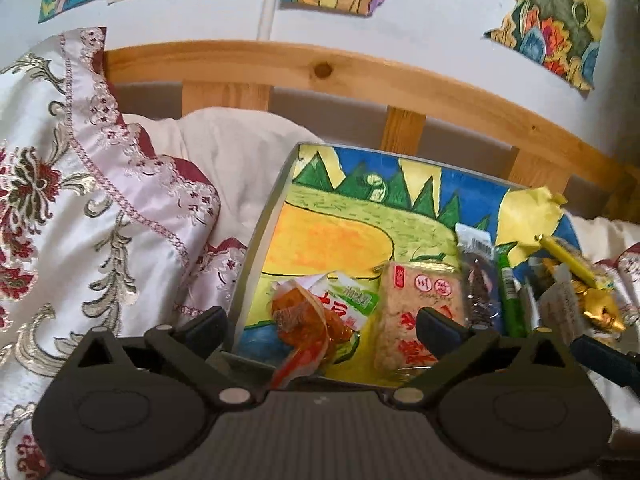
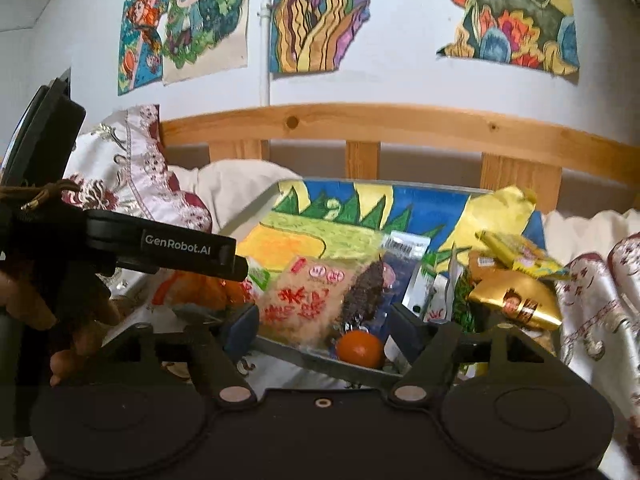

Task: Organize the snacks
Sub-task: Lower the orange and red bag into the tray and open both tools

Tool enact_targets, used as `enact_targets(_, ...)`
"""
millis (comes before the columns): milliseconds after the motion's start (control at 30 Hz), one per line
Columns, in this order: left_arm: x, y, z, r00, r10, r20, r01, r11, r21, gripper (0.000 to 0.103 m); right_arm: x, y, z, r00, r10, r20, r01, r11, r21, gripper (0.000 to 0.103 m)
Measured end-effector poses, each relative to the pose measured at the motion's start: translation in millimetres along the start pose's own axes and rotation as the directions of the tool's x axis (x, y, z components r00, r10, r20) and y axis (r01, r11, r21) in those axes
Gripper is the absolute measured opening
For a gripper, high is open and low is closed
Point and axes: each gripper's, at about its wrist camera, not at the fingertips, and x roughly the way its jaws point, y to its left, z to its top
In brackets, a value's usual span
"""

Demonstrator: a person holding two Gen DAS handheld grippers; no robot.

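Item: tray (image 1: pixel 260 240) on bed, snacks inside. Rice cracker pack (image 1: pixel 416 312) lies long axis near-to-far, just ahead of left gripper (image 1: pixel 320 328), fingers wide apart, empty. Right gripper (image 2: pixel 324 328): fingers apart, empty, orange sweet (image 2: pixel 359 349) between.

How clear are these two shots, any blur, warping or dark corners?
Left wrist view: fisheye bows the wooden rail, corners go black, the yellow pack is smeared. Right wrist view: same bowing and dark corners, the gold pack and yellow pack are blurred; soft daylight, no glare.
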Motion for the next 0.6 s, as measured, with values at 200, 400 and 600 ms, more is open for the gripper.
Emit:
enact_targets(200,-26.5,8.8,-0.7,0.999,-0.01,0.035,0.011,0.999,-0.044,0.102,-25.8,6.9,7.1,0.998,-0.033,0.052,0.032,0.999,0.007,0.089)
enact_targets(400,-61.3,14.2,-9.7,0.997,-0.023,0.079,0.028,0.998,-0.064,0.102,-59.1,10.5,12.5,0.992,-0.077,0.1,0.072,0.996,0.053,0.099)
enact_targets(600,-100.5,18.0,-23.4,0.992,-0.03,0.125,0.036,0.998,-0.046,0.102,-86.9,17.4,13.4,0.985,-0.115,0.129,0.106,0.992,0.074,0.102)
